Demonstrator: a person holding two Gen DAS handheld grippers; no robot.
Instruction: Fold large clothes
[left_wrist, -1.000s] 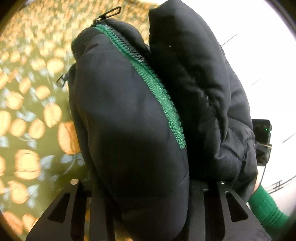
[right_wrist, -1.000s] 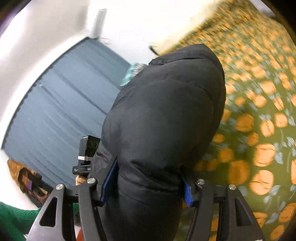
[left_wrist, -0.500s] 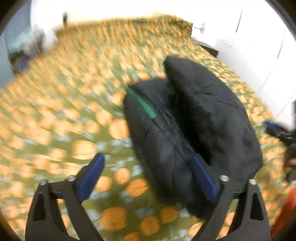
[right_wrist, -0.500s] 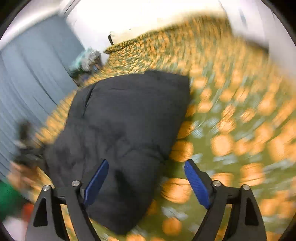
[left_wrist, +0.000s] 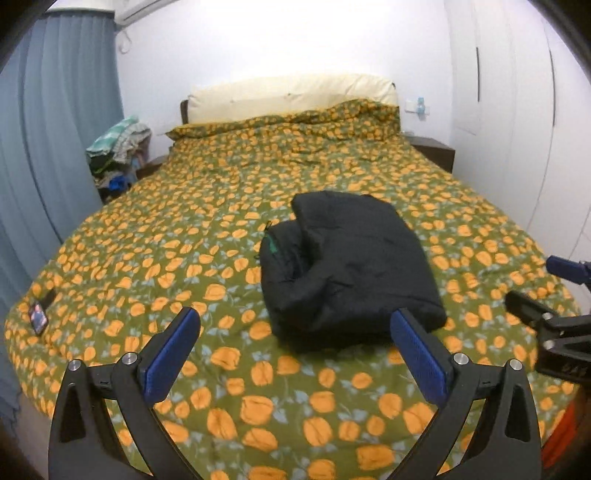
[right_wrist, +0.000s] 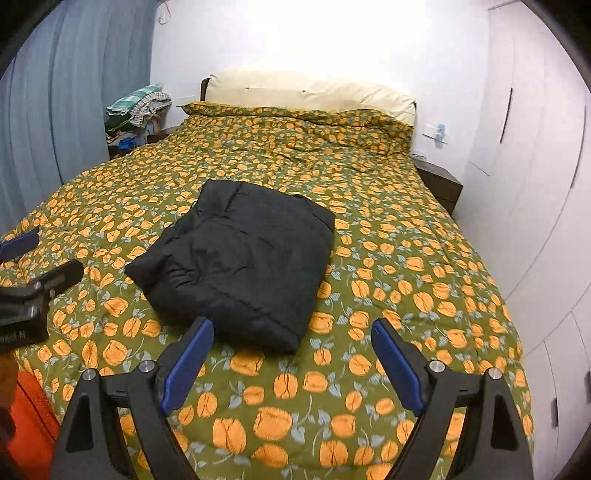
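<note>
A black puffer jacket (left_wrist: 351, 266) lies folded into a thick bundle on the bed's flowered cover (left_wrist: 184, 240), a strip of green zipper showing at its left edge. My left gripper (left_wrist: 295, 317) hovers just short of the bundle's near edge; its jaws are still opening, with nothing between the blue pads. In the right wrist view the jacket (right_wrist: 243, 258) lies ahead and slightly left. My right gripper (right_wrist: 292, 326) stands open and empty above the cover. Each gripper appears at the edge of the other's view: right gripper (left_wrist: 533, 280), left gripper (right_wrist: 55, 251).
A cream headboard (left_wrist: 291, 94) closes the far end of the bed. A pile of clothes (left_wrist: 118, 155) sits by the blue curtain (left_wrist: 55, 147). A dark nightstand (right_wrist: 441, 184) and white wardrobe doors (right_wrist: 535, 184) line the right. A small dark item (left_wrist: 38, 317) lies at the cover's left edge.
Both grippers let go of the jacket, opened wide and pulled back and up. The jacket now rests on the bed as a folded bundle.
</note>
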